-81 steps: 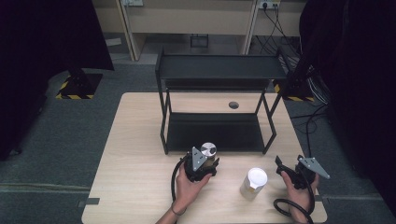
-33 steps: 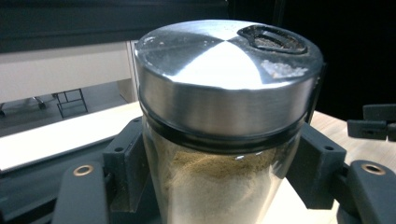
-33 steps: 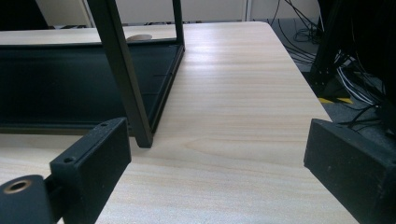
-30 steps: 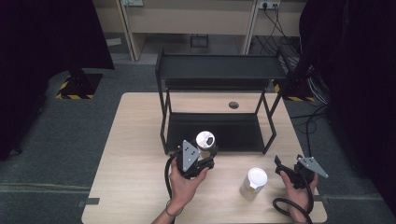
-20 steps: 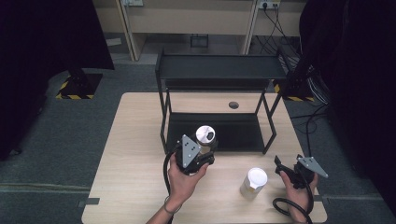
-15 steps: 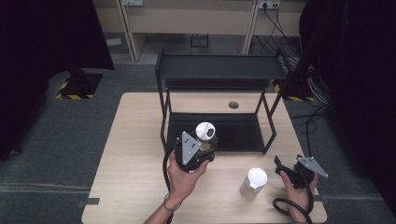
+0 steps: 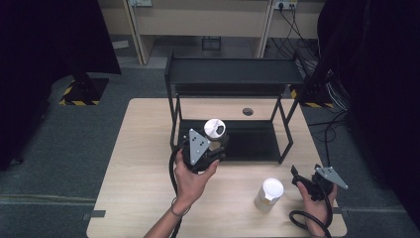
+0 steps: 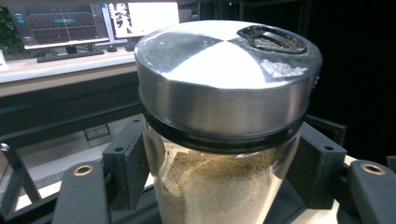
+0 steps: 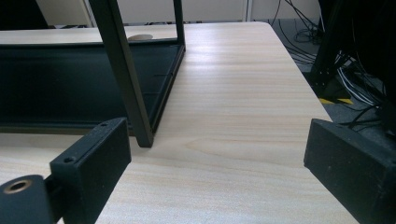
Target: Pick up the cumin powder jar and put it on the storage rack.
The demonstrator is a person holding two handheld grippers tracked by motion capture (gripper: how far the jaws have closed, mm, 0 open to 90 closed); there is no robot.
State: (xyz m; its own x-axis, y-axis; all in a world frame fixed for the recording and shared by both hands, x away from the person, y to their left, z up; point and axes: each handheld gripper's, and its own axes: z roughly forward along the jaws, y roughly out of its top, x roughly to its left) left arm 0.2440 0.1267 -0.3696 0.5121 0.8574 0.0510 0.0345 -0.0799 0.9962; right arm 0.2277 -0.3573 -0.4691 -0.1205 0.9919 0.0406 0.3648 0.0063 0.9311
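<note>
A glass jar (image 7: 215, 130) of tan powder with a silver lid is held up above the table, and my left gripper (image 7: 214, 143) is shut on its body below the lid. It hangs just in front of the black rack's lower shelf (image 7: 247, 141). In the left gripper view the jar (image 8: 224, 93) stands upright between both pads (image 8: 123, 158). A second jar (image 7: 269, 194) with a white lid stands on the table near the front right. Beside it on the right, my right gripper (image 7: 303, 177) stays low and open; in the right gripper view its jaws (image 9: 215, 154) frame bare wood.
The black two-level rack (image 7: 233, 74) stands on the far half of the wooden table (image 7: 143, 148); its front right leg (image 9: 126, 84) is close ahead of the right gripper. A round cable hole (image 7: 247, 111) lies behind the rack. The table's right edge is near.
The left gripper has lifted the silver-lidded jar off the table and carried it up towards the rack. The right gripper and the white-lidded jar have stayed put.
</note>
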